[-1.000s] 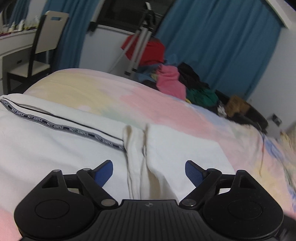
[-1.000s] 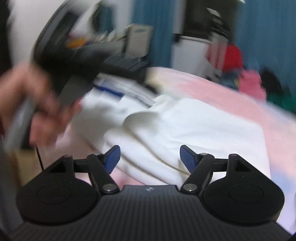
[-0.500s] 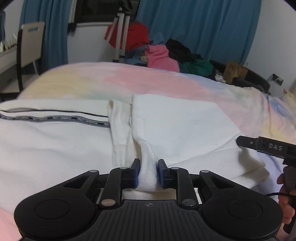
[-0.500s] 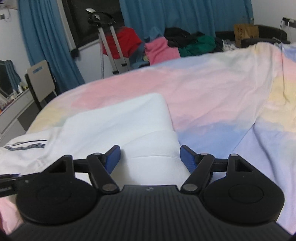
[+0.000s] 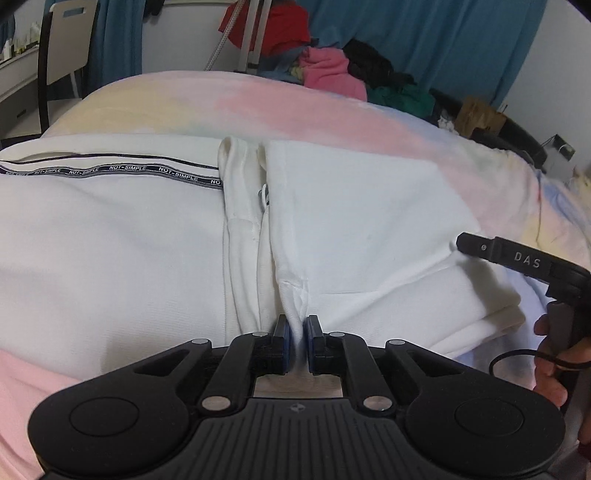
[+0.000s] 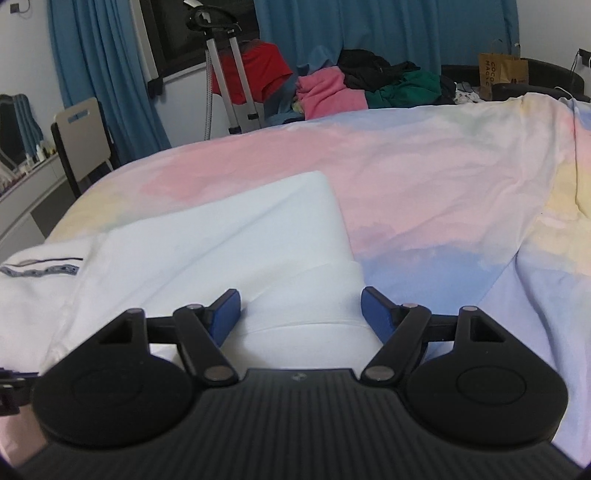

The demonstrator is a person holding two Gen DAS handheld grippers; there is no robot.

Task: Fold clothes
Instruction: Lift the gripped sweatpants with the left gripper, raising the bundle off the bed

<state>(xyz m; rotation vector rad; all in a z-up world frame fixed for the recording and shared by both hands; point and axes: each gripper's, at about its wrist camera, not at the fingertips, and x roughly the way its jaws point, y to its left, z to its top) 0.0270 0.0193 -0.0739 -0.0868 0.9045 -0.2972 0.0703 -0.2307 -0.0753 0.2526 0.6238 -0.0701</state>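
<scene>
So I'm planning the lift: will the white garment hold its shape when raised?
Probably not: the white garment wrinkles where the left gripper pinches it, so likely floppy. It probably drapes. The right gripper is open, so the unheld side would likely sag.

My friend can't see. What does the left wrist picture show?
The left gripper has its jaws shut on a pinch of the white garment, which lies on a pastel bedspread. The right gripper is at the right edge, and a clothes pile lies behind.

Blue curtains [image 6: 369, 33], chair [image 6: 79, 136] L, pastel bedsheet [image 6: 424, 184].
</scene>
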